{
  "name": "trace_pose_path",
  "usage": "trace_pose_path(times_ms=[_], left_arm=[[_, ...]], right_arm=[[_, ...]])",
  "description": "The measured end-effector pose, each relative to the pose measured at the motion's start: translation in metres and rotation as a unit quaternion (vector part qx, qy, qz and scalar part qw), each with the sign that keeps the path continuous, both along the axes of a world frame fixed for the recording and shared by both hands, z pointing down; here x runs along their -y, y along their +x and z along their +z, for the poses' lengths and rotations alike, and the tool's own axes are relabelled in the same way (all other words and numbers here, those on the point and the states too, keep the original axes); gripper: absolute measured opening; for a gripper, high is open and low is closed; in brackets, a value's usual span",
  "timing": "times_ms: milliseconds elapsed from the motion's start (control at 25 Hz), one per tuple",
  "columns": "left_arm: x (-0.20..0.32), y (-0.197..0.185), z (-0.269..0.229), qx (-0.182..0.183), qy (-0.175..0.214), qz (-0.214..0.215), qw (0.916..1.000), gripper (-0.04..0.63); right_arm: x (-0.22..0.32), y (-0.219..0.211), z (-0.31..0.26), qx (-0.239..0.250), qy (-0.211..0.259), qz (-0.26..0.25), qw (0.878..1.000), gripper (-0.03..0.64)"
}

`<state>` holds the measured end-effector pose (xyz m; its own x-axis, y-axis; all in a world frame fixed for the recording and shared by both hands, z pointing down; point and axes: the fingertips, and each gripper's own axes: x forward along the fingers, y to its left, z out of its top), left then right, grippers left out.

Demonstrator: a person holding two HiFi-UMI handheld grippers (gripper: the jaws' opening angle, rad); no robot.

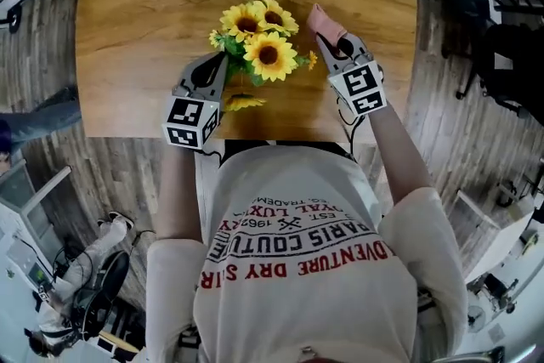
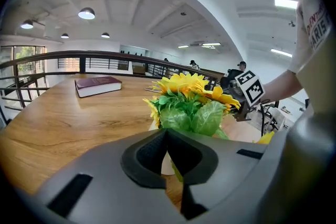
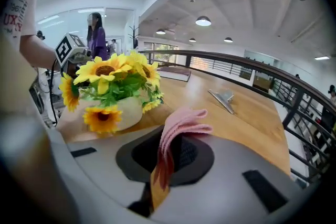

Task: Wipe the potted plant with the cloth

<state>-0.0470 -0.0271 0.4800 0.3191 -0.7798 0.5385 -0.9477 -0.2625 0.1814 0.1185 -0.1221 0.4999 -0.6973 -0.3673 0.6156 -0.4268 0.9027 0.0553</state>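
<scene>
At centre-left of the head view, the left tool has its jaws together and empty, just beside the potted plant standing mid-tabletop. Right of it, the right tool is clamped on the pink cloth.

A closed dark red book and a silvery metal clip lie at the wooden table's far end, and a black railing rings the table.
</scene>
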Motion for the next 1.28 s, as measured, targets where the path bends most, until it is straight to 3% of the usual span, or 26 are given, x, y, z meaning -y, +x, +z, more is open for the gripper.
trace_pose_path(times_ms=[280, 760, 960, 1280], left_arm=[[0.008, -0.005, -0.002, 0.013, -0.007, -0.027, 0.9995, 0.017], [0.013, -0.01, -0.006, -0.013, -0.005, -0.061, 0.998, 0.017], [0.015, -0.013, -0.005, -0.014, -0.003, -0.066, 0.9977, 0.017], [0.018, -0.011, -0.003, -0.022, -0.029, -0.069, 0.9969, 0.017]], right_arm=[[0.034, -0.053, 0.02, -0.009, -0.017, -0.146, 0.989, 0.034], [0.013, -0.129, 0.033, 0.014, -0.05, -0.329, 0.943, 0.034], [-0.008, -0.138, 0.038, 0.019, -0.039, -0.38, 0.924, 0.034], [-0.014, -0.128, 0.037, 0.011, -0.054, -0.415, 0.908, 0.034]])
